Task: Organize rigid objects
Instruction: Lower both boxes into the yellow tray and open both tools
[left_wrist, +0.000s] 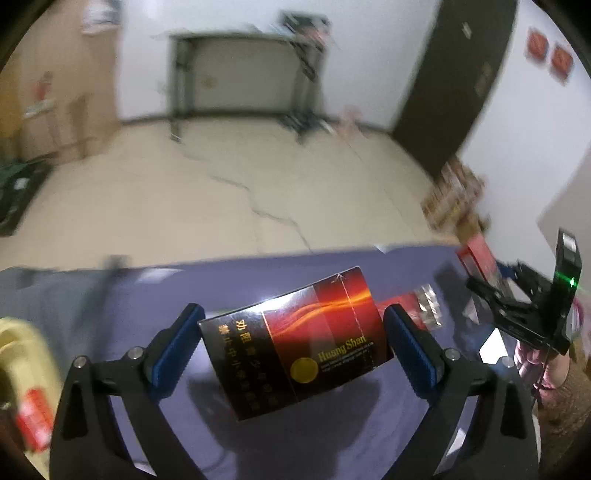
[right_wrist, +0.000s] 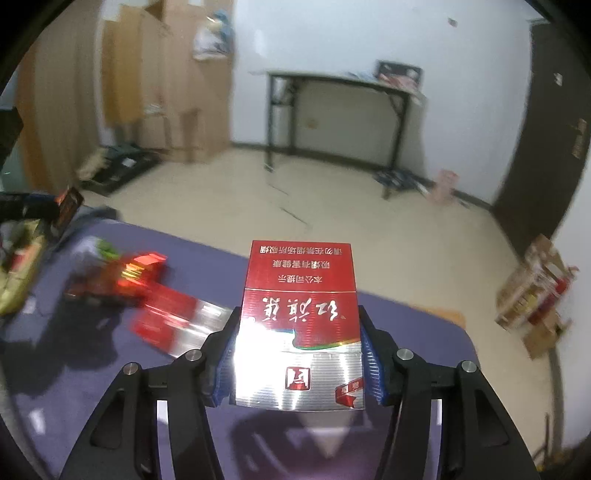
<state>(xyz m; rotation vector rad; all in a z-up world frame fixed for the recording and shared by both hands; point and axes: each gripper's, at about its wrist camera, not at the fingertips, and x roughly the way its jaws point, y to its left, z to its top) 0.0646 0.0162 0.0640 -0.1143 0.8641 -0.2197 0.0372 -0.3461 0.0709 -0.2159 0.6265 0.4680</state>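
Observation:
In the left wrist view, my left gripper (left_wrist: 291, 332) is shut on a black and red Huang Shan cigarette box (left_wrist: 299, 339), held tilted above the purple table (left_wrist: 240, 280). Its blue pads (left_wrist: 173, 347) press the box's two ends. In the right wrist view, my right gripper (right_wrist: 297, 332) is shut on a red and silver cigarette box (right_wrist: 299, 321), held flat above the purple table (right_wrist: 207, 258). My right gripper also shows at the far right of the left wrist view (left_wrist: 532, 295).
Red packs (right_wrist: 155, 299) lie blurred on the table to the left in the right wrist view, with green and yellow packets (right_wrist: 22, 266) beyond. A yellow object (left_wrist: 22, 354) sits at left. Boxes (right_wrist: 535, 295) stand on the floor.

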